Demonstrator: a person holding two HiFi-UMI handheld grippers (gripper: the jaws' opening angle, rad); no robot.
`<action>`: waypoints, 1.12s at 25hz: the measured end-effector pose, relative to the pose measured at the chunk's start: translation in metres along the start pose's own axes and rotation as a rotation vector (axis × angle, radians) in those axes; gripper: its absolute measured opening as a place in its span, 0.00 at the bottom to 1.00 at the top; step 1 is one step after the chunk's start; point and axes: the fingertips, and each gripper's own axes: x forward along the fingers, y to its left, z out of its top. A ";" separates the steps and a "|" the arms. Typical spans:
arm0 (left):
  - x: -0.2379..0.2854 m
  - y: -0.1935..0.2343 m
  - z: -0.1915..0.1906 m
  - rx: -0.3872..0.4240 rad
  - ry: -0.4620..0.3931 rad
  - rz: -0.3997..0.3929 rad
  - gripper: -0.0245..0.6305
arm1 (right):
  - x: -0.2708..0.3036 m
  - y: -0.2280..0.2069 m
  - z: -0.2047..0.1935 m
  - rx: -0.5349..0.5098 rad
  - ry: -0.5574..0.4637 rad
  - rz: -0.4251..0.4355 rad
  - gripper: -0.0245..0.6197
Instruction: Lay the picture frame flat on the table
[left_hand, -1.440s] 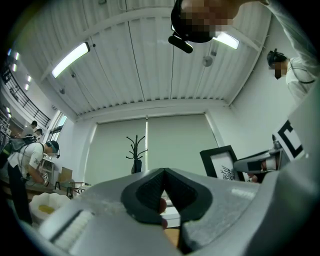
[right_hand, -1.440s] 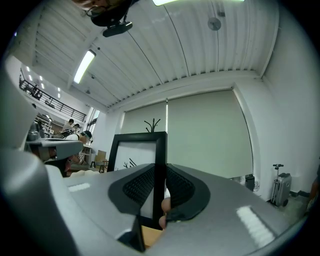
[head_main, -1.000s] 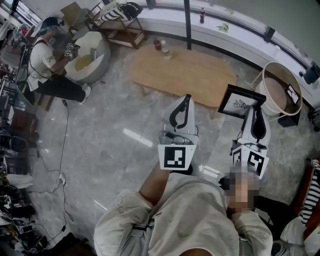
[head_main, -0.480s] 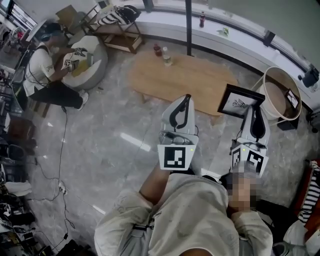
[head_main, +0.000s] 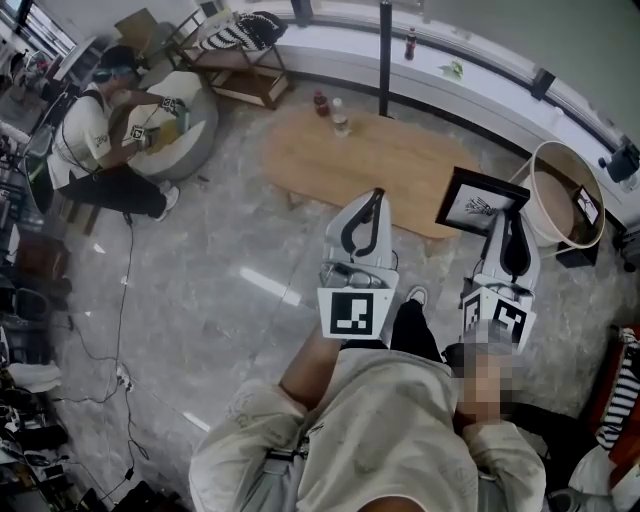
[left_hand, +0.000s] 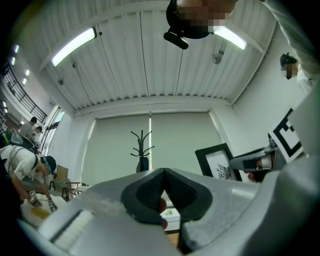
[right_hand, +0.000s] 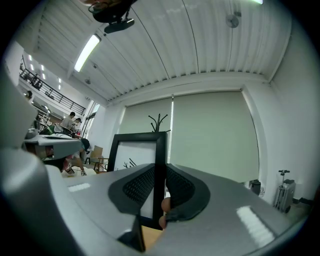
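Right gripper (head_main: 512, 218) fingers (right_hand: 137, 187) pinch the picture frame (head_main: 478, 203) upright — long axis seemingly vertical — left gripper's (head_main: 372, 197) pressed together.

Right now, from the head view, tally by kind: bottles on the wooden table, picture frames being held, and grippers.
Bottles: 2, a dark red bottle and a clear bottle, both on the wooden table
Picture frame: 1, clamped in the right gripper
Grippers: 2, with the left gripper empty, fingers together
Total: 5
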 end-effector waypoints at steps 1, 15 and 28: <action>0.001 0.000 -0.001 0.002 0.001 -0.002 0.04 | 0.001 -0.001 -0.002 0.002 0.001 -0.002 0.15; 0.061 0.007 -0.011 -0.036 -0.011 -0.009 0.04 | 0.053 -0.023 -0.013 0.004 0.021 -0.037 0.15; 0.092 -0.018 -0.026 0.018 0.013 -0.055 0.04 | 0.082 -0.047 -0.031 0.038 0.028 -0.034 0.15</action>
